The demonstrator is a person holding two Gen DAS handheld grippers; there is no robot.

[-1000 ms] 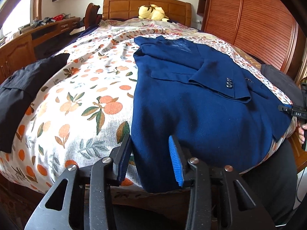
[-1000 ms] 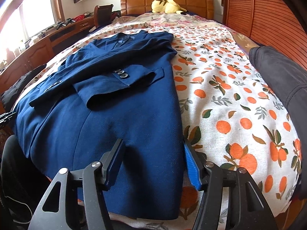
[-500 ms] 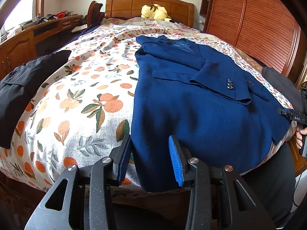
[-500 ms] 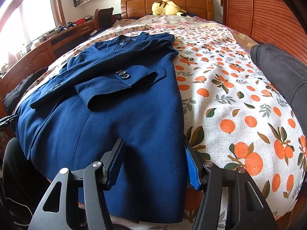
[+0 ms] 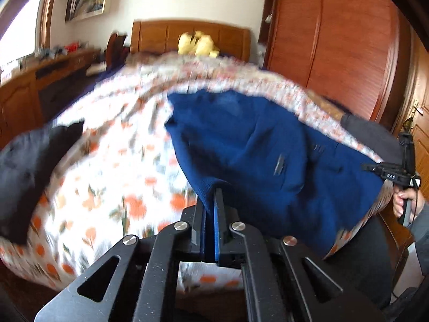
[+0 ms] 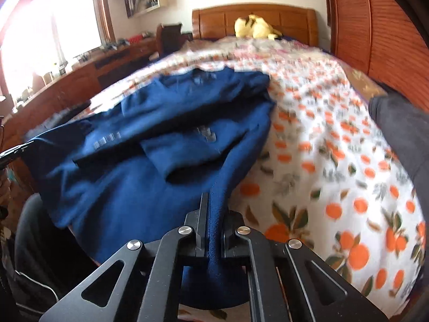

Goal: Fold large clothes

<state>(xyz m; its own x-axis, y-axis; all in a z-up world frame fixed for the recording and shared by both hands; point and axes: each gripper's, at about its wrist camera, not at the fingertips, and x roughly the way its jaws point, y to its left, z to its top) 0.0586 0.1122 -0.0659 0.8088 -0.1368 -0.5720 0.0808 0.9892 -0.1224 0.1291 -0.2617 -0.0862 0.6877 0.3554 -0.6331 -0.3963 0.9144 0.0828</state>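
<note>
While both claws pinch, blue jacket (image 5: pixel 254 145) lifts.

Wooden headboard (image 6: pixel 254 18), louvred wardrobe (image 5: pixel 335 32), bright window (image 6: pixel 48 21) left.

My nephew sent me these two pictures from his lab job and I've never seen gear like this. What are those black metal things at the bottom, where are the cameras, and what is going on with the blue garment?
Each black thing is a hand-held claw with two fingers; a person holds one in each hand. A wide-angle camera on each claw looks forward along its fingers, giving one picture per hand. The left claw and the right claw are both shut on the near edge of a blue jacket, one near each bottom corner. The jacket lies on a bed with an orange-print bedspread, its sleeves folded across it. Dark clothes lie at the bed's sides, and a yellow plush toy sits by the headboard. Both pictures are motion-blurred.
</note>
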